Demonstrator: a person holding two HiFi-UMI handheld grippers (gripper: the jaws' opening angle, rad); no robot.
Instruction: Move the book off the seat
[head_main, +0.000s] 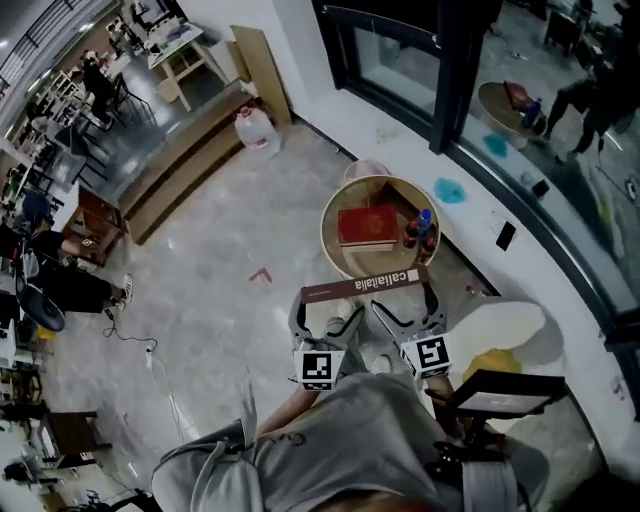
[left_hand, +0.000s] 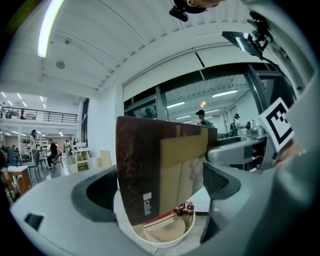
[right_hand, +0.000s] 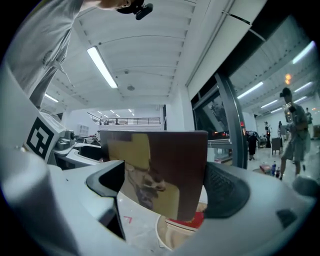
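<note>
A dark brown book (head_main: 364, 285) with a yellow panel on its cover is held on edge in the air between my two grippers, just in front of a round tan seat (head_main: 340, 250). My left gripper (head_main: 322, 305) is shut on its left end and my right gripper (head_main: 405, 300) on its right end. The left gripper view shows the brown book (left_hand: 160, 170) filling the gap between the jaws, and so does the right gripper view (right_hand: 160, 170). A red book (head_main: 367, 226) lies flat on the seat beside two small bottles (head_main: 420, 232).
A glass wall with a dark frame (head_main: 450, 90) runs behind the seat. On the floor stand a water jug (head_main: 257, 130) at the far left, a white round object (head_main: 505, 325) and a yellow thing (head_main: 495, 362) at the right. A black stand (head_main: 500, 392) is close to my right arm.
</note>
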